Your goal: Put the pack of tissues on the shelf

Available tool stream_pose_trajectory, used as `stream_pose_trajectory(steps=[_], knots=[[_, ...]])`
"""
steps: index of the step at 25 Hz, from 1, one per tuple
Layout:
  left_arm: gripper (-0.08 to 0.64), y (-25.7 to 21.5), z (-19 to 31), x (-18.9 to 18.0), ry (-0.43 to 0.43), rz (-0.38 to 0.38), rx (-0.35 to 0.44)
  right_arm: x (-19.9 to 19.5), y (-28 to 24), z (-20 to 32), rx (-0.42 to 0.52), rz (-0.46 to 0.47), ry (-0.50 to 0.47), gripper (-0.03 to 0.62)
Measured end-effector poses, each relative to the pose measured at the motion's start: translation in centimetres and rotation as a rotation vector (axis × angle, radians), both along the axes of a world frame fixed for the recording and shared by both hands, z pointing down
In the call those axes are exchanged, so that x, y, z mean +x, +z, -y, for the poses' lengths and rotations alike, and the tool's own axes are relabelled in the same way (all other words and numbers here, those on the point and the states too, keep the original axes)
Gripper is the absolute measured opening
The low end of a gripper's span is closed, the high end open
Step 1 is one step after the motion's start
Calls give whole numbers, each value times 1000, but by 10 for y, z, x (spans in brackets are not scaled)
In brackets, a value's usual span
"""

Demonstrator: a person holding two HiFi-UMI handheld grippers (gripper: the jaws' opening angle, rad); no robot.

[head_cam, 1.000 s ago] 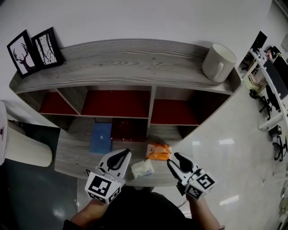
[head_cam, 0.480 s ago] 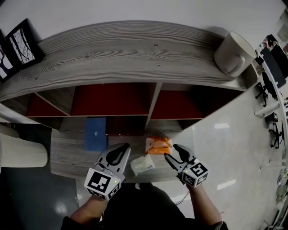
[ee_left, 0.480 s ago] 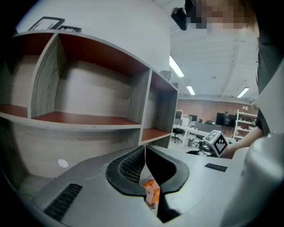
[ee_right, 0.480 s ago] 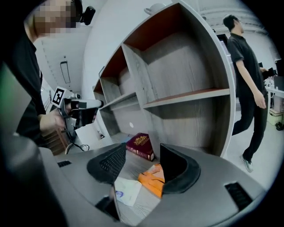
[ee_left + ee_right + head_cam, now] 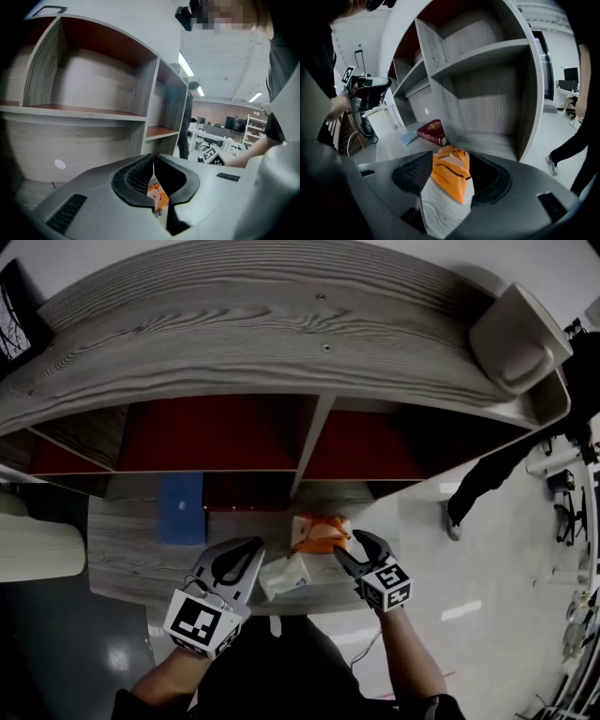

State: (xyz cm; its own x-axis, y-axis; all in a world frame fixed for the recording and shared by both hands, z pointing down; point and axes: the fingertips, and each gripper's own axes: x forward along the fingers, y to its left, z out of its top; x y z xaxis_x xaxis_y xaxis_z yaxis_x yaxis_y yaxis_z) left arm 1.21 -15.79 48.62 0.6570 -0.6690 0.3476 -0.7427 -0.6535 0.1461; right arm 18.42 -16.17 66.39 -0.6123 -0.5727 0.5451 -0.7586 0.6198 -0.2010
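Note:
An orange-and-white pack of tissues (image 5: 317,532) lies on the shelf unit's bottom board (image 5: 131,549), in front of the lower right compartment. My right gripper (image 5: 352,546) is open; its jaws have just been opening and now stand either side of that pack (image 5: 449,176), which rests on the board. A second, white pack (image 5: 284,576) lies between the two grippers near the board's front edge. My left gripper (image 5: 246,554) is shut and empty, left of the white pack. In the left gripper view the orange pack (image 5: 158,197) shows through the slit below the shut left gripper (image 5: 153,161).
A blue book (image 5: 181,509) and a dark red book (image 5: 432,131) lie further back on the board. A white mug (image 5: 516,324) stands on the unit's top at the right. A person's leg (image 5: 483,484) is on the floor to the right.
Both grippers have come down towards the bottom board. The right gripper's jaws have spread wider and moved up to the orange pack. The shelf now fills more of the head view.

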Motion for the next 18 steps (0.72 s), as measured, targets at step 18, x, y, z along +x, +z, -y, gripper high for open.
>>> stream_pose_trajectory(steps=[18], knots=[[21,-20,-7,-2,-23,37,14,16,65,1,-92,-127,3,93]])
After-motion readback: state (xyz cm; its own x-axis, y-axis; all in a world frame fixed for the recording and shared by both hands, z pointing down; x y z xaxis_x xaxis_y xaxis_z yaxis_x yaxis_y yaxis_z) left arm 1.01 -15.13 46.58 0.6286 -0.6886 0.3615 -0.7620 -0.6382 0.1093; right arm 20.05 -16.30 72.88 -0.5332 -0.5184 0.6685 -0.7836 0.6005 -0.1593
